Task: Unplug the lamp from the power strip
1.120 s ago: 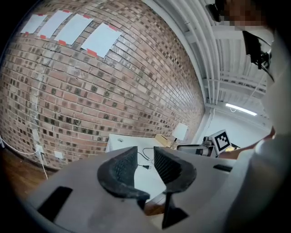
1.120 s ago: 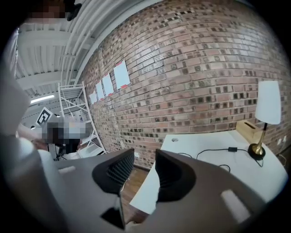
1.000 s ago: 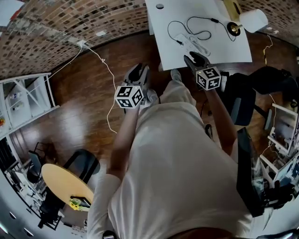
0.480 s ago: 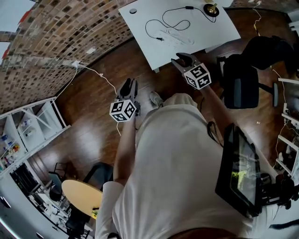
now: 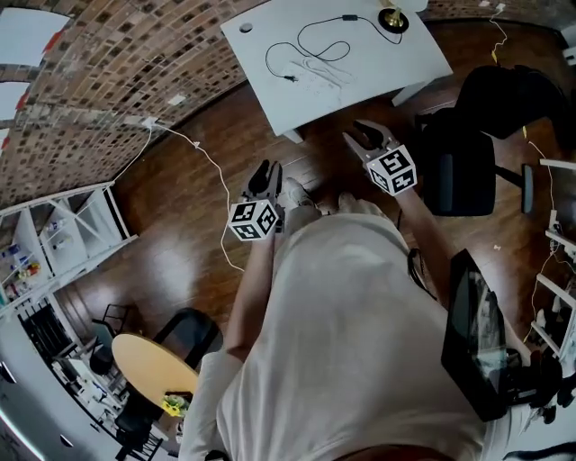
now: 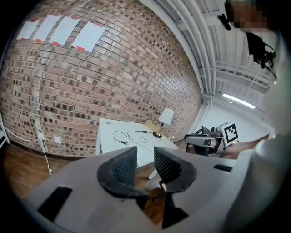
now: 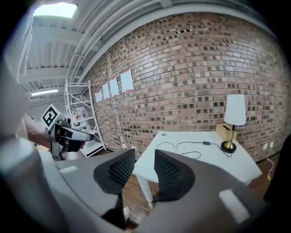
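Observation:
The white table (image 5: 270, 36) stands far ahead by the brick wall. On it are the lamp (image 5: 392, 18) with its brass base, a black cord (image 5: 310, 31) and the white power strip (image 5: 317, 68). The cord's plug end (image 5: 288, 78) lies beside the strip; whether it sits in a socket is too small to tell. My left gripper (image 5: 265, 171) hangs open over the wooden floor, well short of the table. My right gripper (image 5: 367, 133) is also off the table, its jaws closing with nothing between them. The lamp (image 7: 235, 111) shows white-shaded in the right gripper view and again as the lamp (image 6: 166, 117) in the left gripper view.
A black office chair (image 5: 461, 171) stands right of my right gripper. A white shelf unit (image 5: 63, 243) lines the left wall, and a white cable (image 5: 205, 149) trails across the floor. A round yellow table (image 5: 153, 365) and a dark screen (image 5: 477, 333) are behind me.
The table has drawn farther away in the head view. My right gripper, which was at the table's near edge, is now over the floor. The left gripper has stayed over the floor.

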### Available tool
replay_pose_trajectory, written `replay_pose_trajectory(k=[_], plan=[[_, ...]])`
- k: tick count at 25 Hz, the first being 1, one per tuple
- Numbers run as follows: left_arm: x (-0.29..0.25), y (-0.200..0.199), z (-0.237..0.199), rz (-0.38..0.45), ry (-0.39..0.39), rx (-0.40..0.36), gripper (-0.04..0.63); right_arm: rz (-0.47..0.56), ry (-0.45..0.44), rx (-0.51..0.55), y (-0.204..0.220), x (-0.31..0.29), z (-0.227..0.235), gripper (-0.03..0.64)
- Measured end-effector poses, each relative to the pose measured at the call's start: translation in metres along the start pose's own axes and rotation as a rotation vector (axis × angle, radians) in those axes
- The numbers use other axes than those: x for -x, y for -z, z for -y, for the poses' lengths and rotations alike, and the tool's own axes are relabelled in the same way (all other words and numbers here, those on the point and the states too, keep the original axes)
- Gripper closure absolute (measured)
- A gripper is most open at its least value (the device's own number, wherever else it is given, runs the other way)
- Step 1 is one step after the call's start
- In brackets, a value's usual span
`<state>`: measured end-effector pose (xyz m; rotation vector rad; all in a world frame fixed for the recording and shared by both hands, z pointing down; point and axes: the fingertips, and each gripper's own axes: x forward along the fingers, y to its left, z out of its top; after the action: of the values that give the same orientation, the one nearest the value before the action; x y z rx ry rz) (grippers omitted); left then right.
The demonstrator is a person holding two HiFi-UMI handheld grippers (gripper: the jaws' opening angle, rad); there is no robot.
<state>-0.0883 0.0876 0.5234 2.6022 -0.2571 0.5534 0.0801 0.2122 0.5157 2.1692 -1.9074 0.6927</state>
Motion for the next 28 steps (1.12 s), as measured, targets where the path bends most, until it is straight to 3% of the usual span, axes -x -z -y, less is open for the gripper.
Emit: replay_pose_trajectory(k=[6, 13, 21, 28], plan=[[0.012, 0.032, 0.038, -0.006, -0.023, 0.008, 0.492, 0.029, 0.004, 0.012, 0.029, 0.059, 0.005, 0.505], [0.038, 0.079, 0.053, -0.032, -0.092, 0.049, 0.491, -0.006, -0.015, 0.009, 0.073, 0.094, 0.003, 0.506], [0.063, 0.109, 0.046, -0.044, -0.157, 0.084, 0.489, -0.071, -0.052, -0.055, 0.114, 0.096, -0.015, 0.514], [0.063, 0.117, 0.035, -0.086, -0.119, 0.064, 0.489, -0.078, -0.061, -0.067, 0.107, 0.074, -0.036, 0.514]])
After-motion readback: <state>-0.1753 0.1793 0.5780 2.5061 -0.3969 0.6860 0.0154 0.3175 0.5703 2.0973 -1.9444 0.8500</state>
